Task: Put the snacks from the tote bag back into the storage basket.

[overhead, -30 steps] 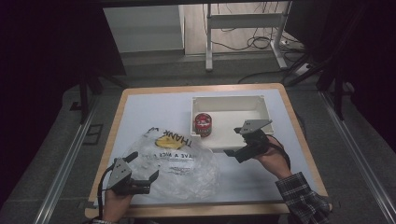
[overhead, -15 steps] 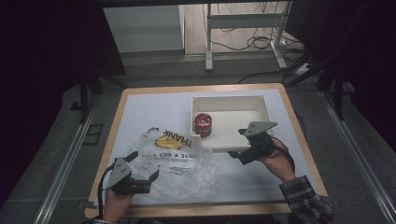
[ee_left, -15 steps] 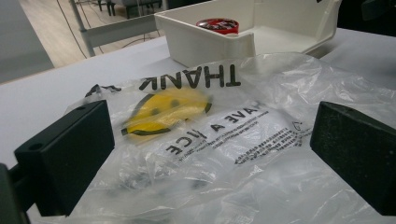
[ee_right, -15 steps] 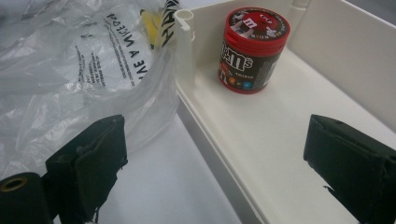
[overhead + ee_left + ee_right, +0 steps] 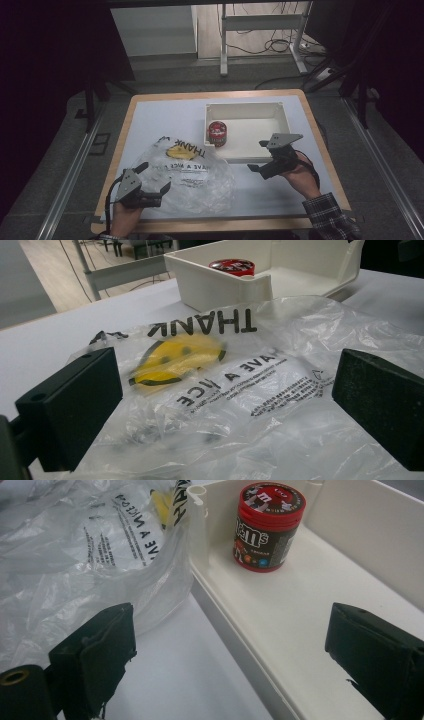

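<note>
Two grippers hover with jaws spread wide, neither grasping anything. The right gripper [image 5: 263, 159] sits at the near wall of the white tray [image 5: 280, 111], nearer than the other to the red M&M's canister [image 5: 217, 133], which stands upright in the tray's near-left corner; in the right gripper view the canister [image 5: 269, 526] lies ahead, between the jaw lines but well beyond them. The left gripper [image 5: 156, 186] rests low over the crumpled clear plastic bag [image 5: 192, 170], whose printed face [image 5: 200, 360] spreads between its open jaws, just beside the tray.
</note>
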`<state>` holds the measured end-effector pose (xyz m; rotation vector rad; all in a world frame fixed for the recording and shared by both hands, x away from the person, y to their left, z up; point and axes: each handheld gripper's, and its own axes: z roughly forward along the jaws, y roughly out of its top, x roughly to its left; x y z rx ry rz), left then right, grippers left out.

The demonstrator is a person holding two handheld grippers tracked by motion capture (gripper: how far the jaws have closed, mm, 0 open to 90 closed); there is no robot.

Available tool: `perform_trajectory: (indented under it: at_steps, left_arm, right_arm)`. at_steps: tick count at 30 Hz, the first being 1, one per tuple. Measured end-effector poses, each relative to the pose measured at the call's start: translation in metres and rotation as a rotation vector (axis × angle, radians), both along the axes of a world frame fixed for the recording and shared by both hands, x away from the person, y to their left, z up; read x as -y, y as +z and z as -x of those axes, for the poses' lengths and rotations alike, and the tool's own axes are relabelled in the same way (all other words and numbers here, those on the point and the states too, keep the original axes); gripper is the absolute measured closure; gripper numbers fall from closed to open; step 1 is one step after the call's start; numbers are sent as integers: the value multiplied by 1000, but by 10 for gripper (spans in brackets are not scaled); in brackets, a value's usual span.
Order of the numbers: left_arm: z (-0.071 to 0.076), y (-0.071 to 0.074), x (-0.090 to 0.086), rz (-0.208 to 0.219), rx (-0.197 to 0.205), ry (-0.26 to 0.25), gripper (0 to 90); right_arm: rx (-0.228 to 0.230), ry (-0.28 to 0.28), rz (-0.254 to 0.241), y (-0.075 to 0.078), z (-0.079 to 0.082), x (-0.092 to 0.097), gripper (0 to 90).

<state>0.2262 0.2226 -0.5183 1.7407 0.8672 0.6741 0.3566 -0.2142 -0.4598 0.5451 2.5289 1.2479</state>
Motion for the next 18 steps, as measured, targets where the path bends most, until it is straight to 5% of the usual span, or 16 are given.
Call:
perform_trajectory:
  at_steps: [18]
  left_arm:
    - [0, -1, 1, 4, -3, -3, 0]
  right_arm:
    - [-3, -33, -100, -3, 11, 19, 29]
